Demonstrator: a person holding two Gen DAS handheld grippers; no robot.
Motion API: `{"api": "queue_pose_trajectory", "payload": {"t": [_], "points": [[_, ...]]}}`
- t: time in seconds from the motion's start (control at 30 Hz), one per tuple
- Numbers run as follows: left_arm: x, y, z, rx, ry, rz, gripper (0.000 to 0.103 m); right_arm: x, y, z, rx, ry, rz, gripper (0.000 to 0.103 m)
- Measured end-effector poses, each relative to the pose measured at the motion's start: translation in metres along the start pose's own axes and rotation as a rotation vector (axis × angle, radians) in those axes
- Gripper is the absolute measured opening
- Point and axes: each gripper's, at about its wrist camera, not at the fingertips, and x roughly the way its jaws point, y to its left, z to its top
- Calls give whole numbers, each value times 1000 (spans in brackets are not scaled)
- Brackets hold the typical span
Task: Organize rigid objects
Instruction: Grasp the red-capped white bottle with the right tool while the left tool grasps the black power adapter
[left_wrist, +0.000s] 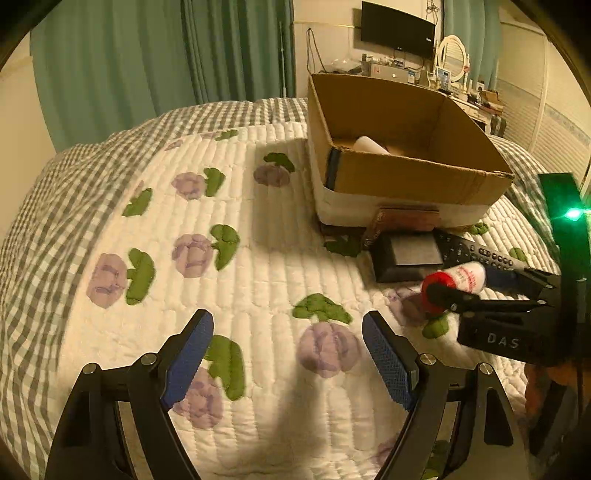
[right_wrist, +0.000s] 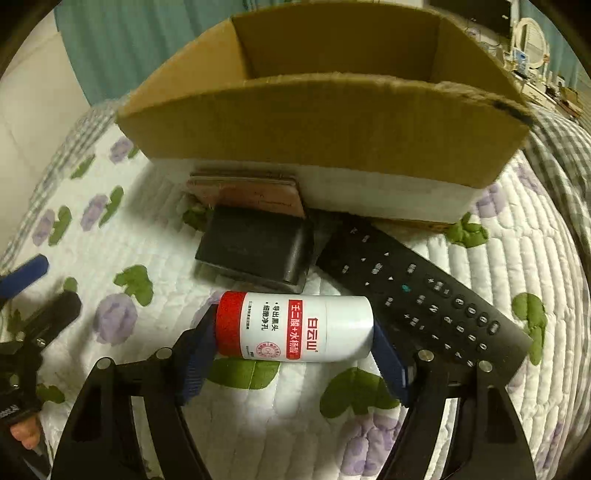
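My right gripper (right_wrist: 293, 332) is shut on a white cylinder tube with a red band (right_wrist: 295, 326), held end to end between its blue pads, just above the quilt. It also shows in the left wrist view (left_wrist: 456, 282). In front of it lie a black box (right_wrist: 255, 251), a black remote control (right_wrist: 417, 291) and a brown wallet (right_wrist: 251, 192) against an open cardboard box (right_wrist: 321, 122). My left gripper (left_wrist: 288, 350) is open and empty over the quilt, left of the right gripper. A white object (left_wrist: 369, 144) lies inside the cardboard box (left_wrist: 406, 173).
Everything rests on a bed with a white floral quilt (left_wrist: 258, 266) and a grey checked border. Green curtains (left_wrist: 147, 66) hang behind. A TV (left_wrist: 397, 27) and a cluttered dresser stand at the far right.
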Motion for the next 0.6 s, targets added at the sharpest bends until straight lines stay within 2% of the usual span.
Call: {"api": "queue_pose_trajectory", "payload": {"t": [0.07,0.17,0.3,0.43,0.53,0.6], "points": [[-1,-7,5,7,2,-7,85,-16,-5,2,24,-40,-34,76],[-4,-24,18,32,-5,-20,85,-39,-17,8,79,-107,-39,76],[-2,-52,38,40,-14,-42,85,-62,-37,14,72,-202,-156,76],[18,-78,44,11,21,-57,85,-71,-71,15,131,-236,-187,76],[37,-92,45,-14,48,-77,85,-69,-92,13,184,-225,-192,76],[48,-100,43,4,65,-62,85,-61,-105,7,228,-203,-162,76]]}}
